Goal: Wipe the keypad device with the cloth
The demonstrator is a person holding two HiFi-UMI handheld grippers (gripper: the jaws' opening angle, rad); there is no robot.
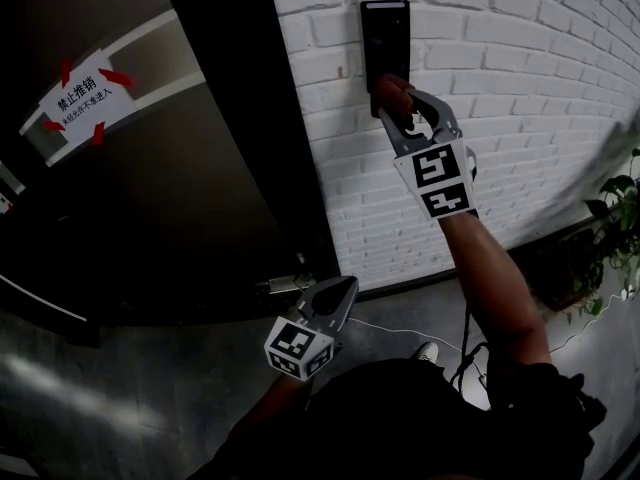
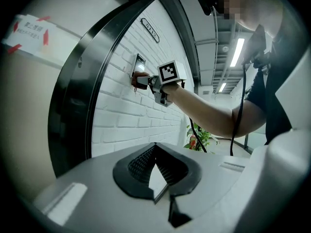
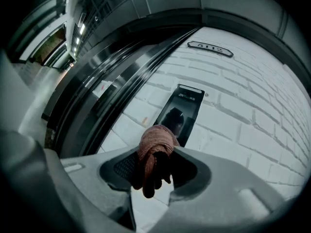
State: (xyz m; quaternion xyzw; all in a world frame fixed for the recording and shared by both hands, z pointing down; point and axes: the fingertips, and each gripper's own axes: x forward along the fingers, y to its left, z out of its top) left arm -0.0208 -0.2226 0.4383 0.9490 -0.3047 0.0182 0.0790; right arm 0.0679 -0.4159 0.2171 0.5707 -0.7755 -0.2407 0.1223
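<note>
The black keypad device [image 1: 385, 40] hangs on the white brick wall; it also shows in the right gripper view as a glossy panel, the keypad device [image 3: 181, 111]. My right gripper [image 1: 400, 96] is raised to its lower end, shut on a reddish-brown cloth [image 1: 392, 92]. In the right gripper view the bunched cloth [image 3: 154, 152] sticks out between the jaws, just below the panel. My left gripper [image 1: 338, 290] hangs low by the door, shut with nothing in it. From the left gripper view the right gripper [image 2: 141, 80] shows pressed to the keypad device [image 2: 138, 64].
A dark door [image 1: 150, 188] with a taped paper notice [image 1: 85, 93] stands left of the wall. A door handle [image 1: 283, 284] sits by my left gripper. A potted plant [image 1: 620, 228] stands at the far right. A white cable [image 1: 400, 330] lies on the floor.
</note>
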